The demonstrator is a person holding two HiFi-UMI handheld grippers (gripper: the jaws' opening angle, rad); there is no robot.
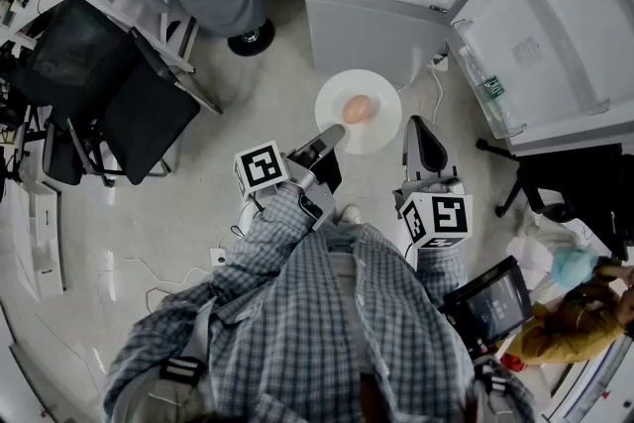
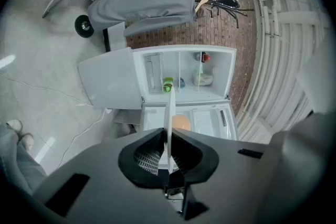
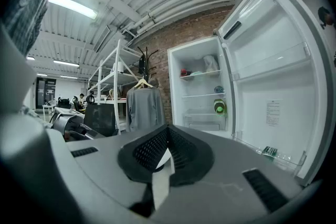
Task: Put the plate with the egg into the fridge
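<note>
– Two hand-held grippers show in the head view; what is each doing?
– The left hand-held gripper (image 1: 332, 136) pinches the near rim of the round white plate (image 1: 384, 128). The plate carries the brown egg (image 1: 359, 108) and hangs over the pale floor (image 1: 248, 104), in front of the open white fridge (image 1: 371, 35). The right hand-held gripper (image 1: 418, 129) sits just beside the plate's right rim.
– And the left gripper view?
– Its jaws are clamped on the plate, seen edge-on, with the egg beyond.
– The right gripper view?
– Its jaws are pressed together with nothing in them, and the fridge stands ahead.
</note>
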